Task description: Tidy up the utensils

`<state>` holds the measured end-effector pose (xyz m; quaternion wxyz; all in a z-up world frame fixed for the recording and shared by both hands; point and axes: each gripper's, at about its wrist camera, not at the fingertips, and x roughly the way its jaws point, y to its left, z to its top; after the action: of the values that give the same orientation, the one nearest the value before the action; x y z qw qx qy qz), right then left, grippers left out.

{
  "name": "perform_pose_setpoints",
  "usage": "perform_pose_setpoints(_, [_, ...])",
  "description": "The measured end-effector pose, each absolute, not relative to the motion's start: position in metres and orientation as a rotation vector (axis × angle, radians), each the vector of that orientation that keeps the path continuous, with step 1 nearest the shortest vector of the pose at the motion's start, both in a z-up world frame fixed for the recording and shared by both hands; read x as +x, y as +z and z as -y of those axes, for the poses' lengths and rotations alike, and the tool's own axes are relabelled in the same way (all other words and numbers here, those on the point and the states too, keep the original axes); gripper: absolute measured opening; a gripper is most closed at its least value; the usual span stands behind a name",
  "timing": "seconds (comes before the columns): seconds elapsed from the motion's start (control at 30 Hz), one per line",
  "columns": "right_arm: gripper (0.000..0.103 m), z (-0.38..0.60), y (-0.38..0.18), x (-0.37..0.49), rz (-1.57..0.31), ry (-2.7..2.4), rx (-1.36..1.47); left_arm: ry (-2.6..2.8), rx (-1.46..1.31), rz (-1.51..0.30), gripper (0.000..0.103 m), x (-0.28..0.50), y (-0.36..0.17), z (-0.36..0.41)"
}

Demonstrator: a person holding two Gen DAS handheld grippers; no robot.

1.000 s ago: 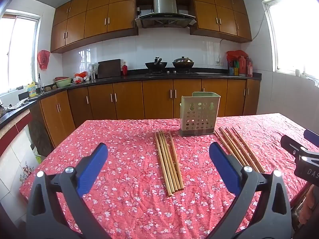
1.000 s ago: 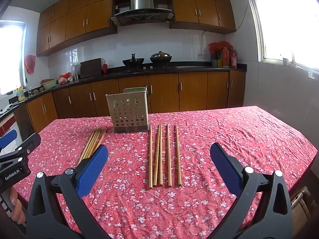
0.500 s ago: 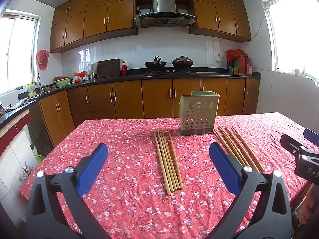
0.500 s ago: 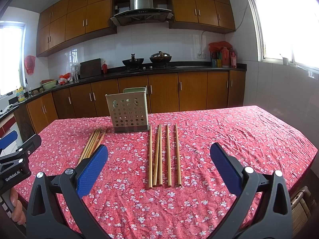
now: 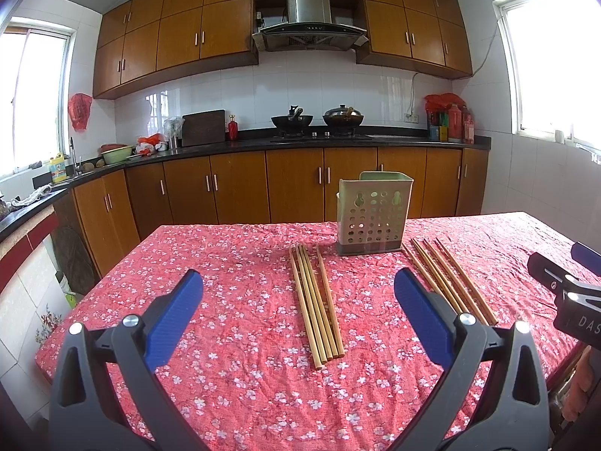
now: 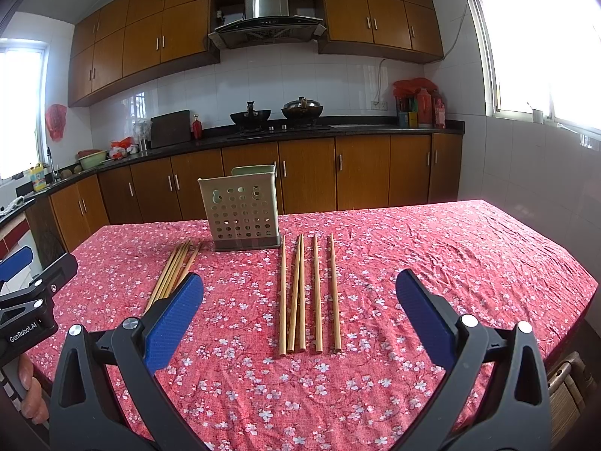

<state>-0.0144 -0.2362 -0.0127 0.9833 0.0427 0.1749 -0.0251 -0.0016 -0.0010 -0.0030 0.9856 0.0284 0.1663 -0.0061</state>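
Left gripper (image 5: 298, 293) and right gripper (image 6: 300, 293) both hung spread wide, empty, above the red floral tablecloth (image 6: 432, 263). Two chopstick sets (image 5: 317, 300) (image 6: 308, 293) lay flat beside the upright perforated holder (image 6: 242, 212).

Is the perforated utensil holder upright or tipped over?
Upright. The utensil holder stands on its dark base on the red tablecloth, opening upward, walls vertical in both wrist views.

Two woks (image 5: 317, 121) on stove; range hood (image 5: 308, 18) above; red floral tablecloth (image 5: 240, 263).
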Motion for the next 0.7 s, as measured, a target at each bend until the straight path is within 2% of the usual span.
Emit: perform_pose_setpoints(0.7, [0.101, 0.2339, -0.0127, -0.0133, -0.352, -0.050, 0.084, -0.013, 0.057, -0.337, 0.099, -0.0007, -0.0079, 0.0070])
